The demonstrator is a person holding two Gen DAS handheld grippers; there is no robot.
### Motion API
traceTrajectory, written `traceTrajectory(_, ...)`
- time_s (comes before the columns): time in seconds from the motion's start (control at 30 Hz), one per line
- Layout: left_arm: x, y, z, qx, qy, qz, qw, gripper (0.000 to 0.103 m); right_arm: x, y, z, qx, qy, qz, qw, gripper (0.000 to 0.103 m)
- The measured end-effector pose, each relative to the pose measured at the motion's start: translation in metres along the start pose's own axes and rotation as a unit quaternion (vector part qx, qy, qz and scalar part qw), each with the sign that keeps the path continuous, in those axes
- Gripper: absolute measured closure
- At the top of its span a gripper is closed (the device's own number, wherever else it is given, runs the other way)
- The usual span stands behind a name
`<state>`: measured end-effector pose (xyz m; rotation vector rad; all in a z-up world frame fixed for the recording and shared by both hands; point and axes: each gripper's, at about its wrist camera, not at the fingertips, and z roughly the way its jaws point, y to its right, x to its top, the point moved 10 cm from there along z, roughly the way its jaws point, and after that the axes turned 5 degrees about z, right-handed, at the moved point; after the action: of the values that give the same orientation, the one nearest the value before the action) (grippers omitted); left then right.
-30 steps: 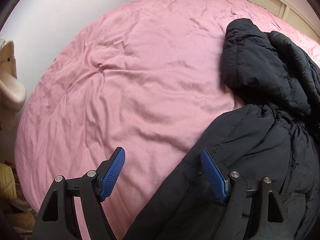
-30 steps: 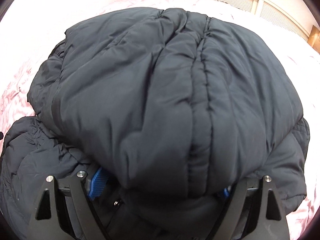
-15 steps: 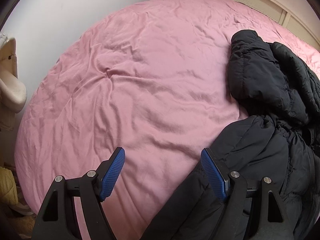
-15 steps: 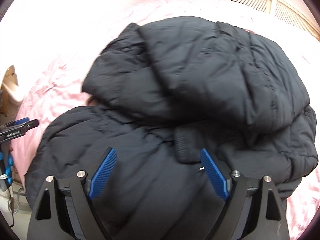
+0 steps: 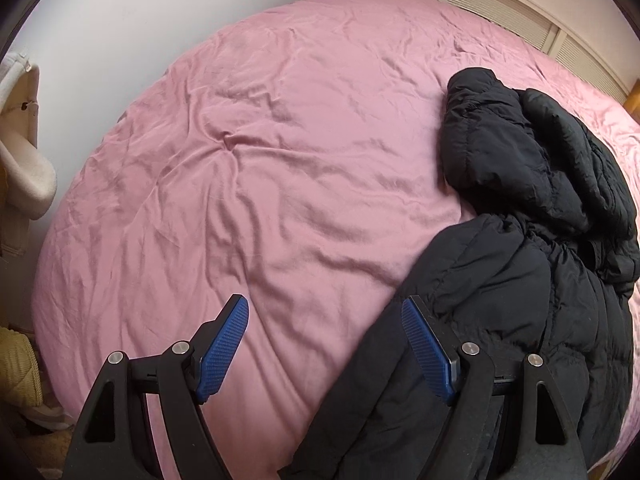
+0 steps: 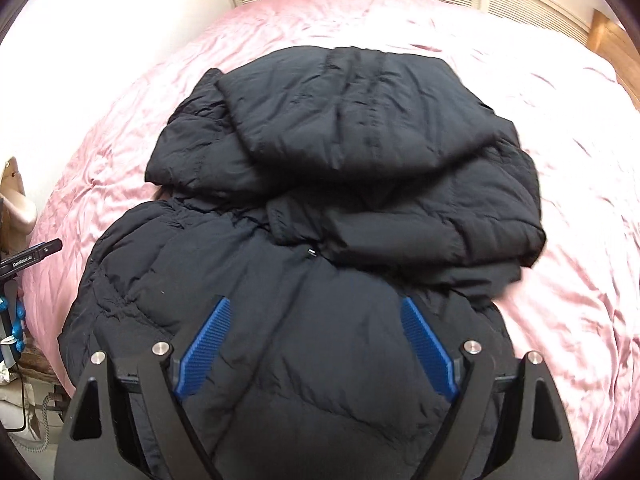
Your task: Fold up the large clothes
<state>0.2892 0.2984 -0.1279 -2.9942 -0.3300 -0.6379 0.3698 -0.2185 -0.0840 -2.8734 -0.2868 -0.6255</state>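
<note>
Far left in the left wrist view, a cream cushioned piece (image 5: 22,168) leans against the white wall (image 5: 132,32), and below it a yellow quilted bundle (image 5: 16,368) sits down by the floor. Next comes the pink bedsheet (image 5: 248,168), wrinkled all over, filling most of the frame. The left gripper (image 5: 324,344) hangs above that sheet with its blue-padded jaws spread wide and nothing between them; only pink fabric shows in the gap. Its right finger sits right over the near edge of the black puffer jacket (image 5: 532,280), which lies heaped along the right side of the bed, a folded part bunched up toward the slatted headboard (image 5: 500,4).

Over to the right wrist view now. At the left edge the tip of the other tool pokes in (black, with small white lettering too small to read), and a tangle of cables (image 6: 28,412) lies low beside the bed. The jacket (image 6: 340,168) fills the centre, its upper part doubled over onto the body, a small zip pull (image 6: 311,253) showing at the seam. The right gripper (image 6: 316,352) hovers over the jacket's lower panel, jaws held apart, gripping nothing. On the right, bright pink sheet (image 6: 580,240) runs to a wooden post (image 6: 612,48).
</note>
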Motion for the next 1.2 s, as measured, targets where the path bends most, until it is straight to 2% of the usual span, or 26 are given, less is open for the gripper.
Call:
traceTrajectory(0.17, -0.036, 0.015, -0.001, -0.068, -0.042, -0.004, 0.9968, 0.021, -0.046, 0.076, -0.03, -0.012, -0.017, 0.075, 0.997, 0.014)
traceTrajectory(0.23, -0.052, 0.015, 0.001, -0.08, -0.057, -0.017, 0.995, 0.021, -0.065, 0.1, -0.038, -0.027, -0.026, 0.09, 0.995, 0.014)
traceTrajectory(0.37, -0.075, 0.006, -0.001, -0.08, -0.077, -0.041, 0.9929, 0.021, -0.102, 0.135, -0.053, -0.049, -0.044, 0.11, 0.992, 0.013)
traceTrajectory(0.53, -0.069, -0.019, -0.023, -0.07, -0.066, -0.058, 0.9937, 0.021, -0.125, 0.162, -0.088, -0.068, -0.028, 0.161, 0.984, 0.013)
traceTrajectory(0.7, -0.042, -0.039, -0.042, -0.08, -0.035, -0.067, 0.994, 0.019, -0.127, 0.176, -0.131, -0.095, -0.001, 0.196, 0.976, 0.013)
traceTrajectory(0.87, -0.026, -0.049, -0.043, -0.1, -0.014, -0.077, 0.9919, 0.015, -0.126, 0.174, -0.165, -0.118, 0.013, 0.218, 0.969, 0.013)
traceTrajectory(0.97, -0.031, -0.049, -0.027, -0.122, -0.03, -0.075, 0.9892, 0.015, -0.137, 0.169, -0.166, -0.109, 0.001, 0.235, 0.966, 0.013)
traceTrajectory(1.1, -0.048, -0.041, -0.004, -0.14, -0.066, -0.065, 0.9858, 0.015, -0.162, 0.162, -0.147, -0.085, -0.026, 0.267, 0.96, 0.013)
traceTrajectory(1.2, -0.058, -0.038, 0.01, -0.142, -0.086, -0.058, 0.9845, 0.015, -0.18, 0.157, -0.129, -0.055, -0.045, 0.294, 0.953, 0.013)
